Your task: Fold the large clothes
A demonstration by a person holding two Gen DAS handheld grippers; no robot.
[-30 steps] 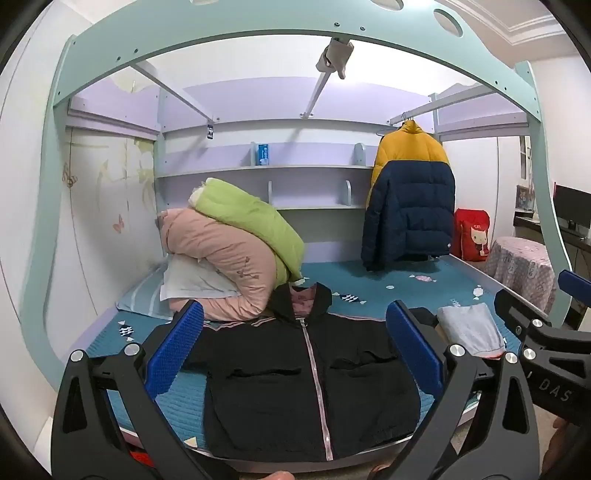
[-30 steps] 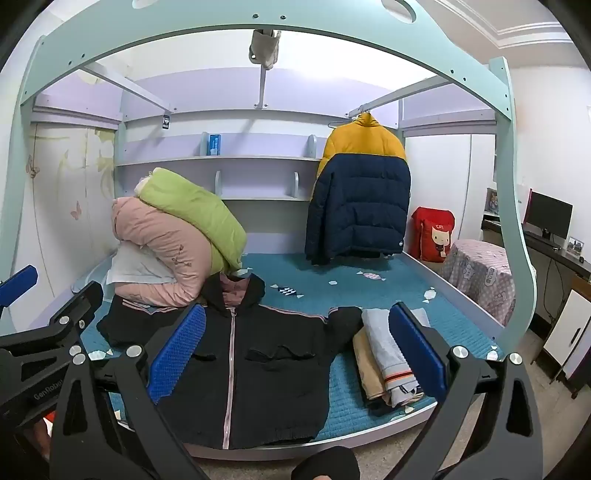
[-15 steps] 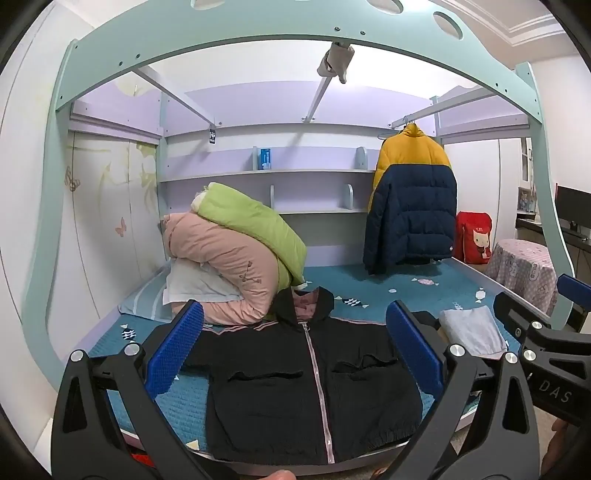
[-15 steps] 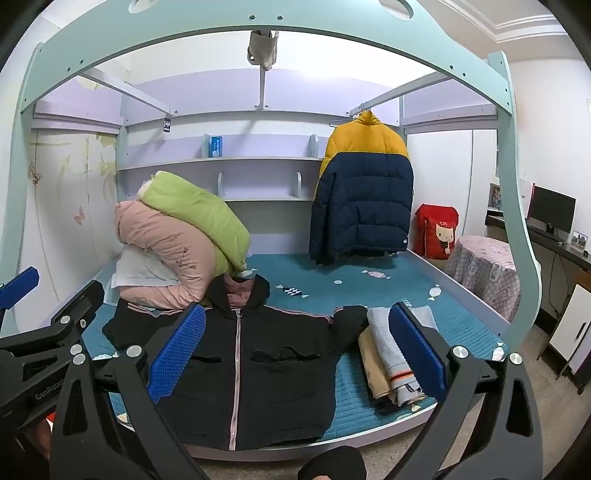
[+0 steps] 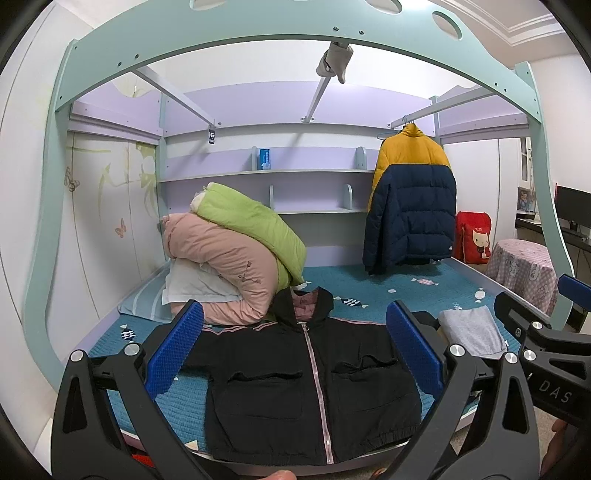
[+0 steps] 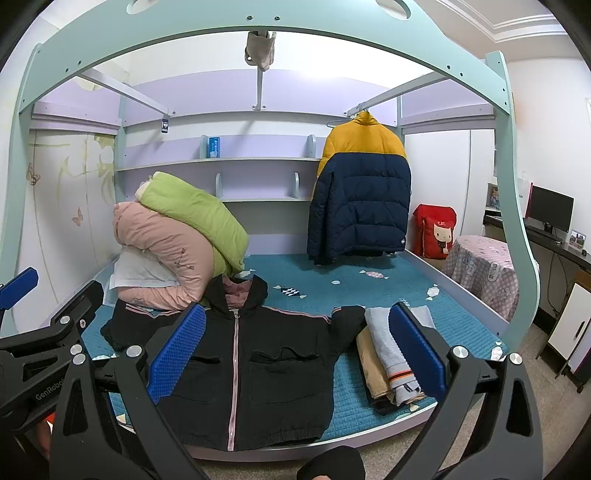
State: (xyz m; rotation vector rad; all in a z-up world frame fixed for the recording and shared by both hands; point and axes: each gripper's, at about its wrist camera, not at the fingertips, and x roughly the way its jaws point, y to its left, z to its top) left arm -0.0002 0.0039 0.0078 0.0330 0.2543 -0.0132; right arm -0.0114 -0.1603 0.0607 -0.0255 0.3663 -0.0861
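Observation:
A black hooded jacket [image 5: 295, 398] with a pink zip lies flat, front up, on the teal bed, its hem at the near edge; it also shows in the right wrist view [image 6: 251, 376]. Its sleeves are spread to both sides. My left gripper [image 5: 295, 354] is open and empty, held in front of and above the jacket. My right gripper [image 6: 295, 354] is open and empty too, over the jacket's right side. Neither touches the cloth.
A stack of folded clothes [image 6: 391, 358] lies on the bed right of the jacket. Rolled pink and green quilts [image 5: 229, 258] sit at the back left. A yellow and navy puffer coat [image 5: 410, 199] hangs at the back right. The bed frame arch [image 5: 295, 33] spans overhead.
Both cameras have shifted slightly, so the bed and jacket sit a little lower and to the right in view. Both grippers stay open and empty.

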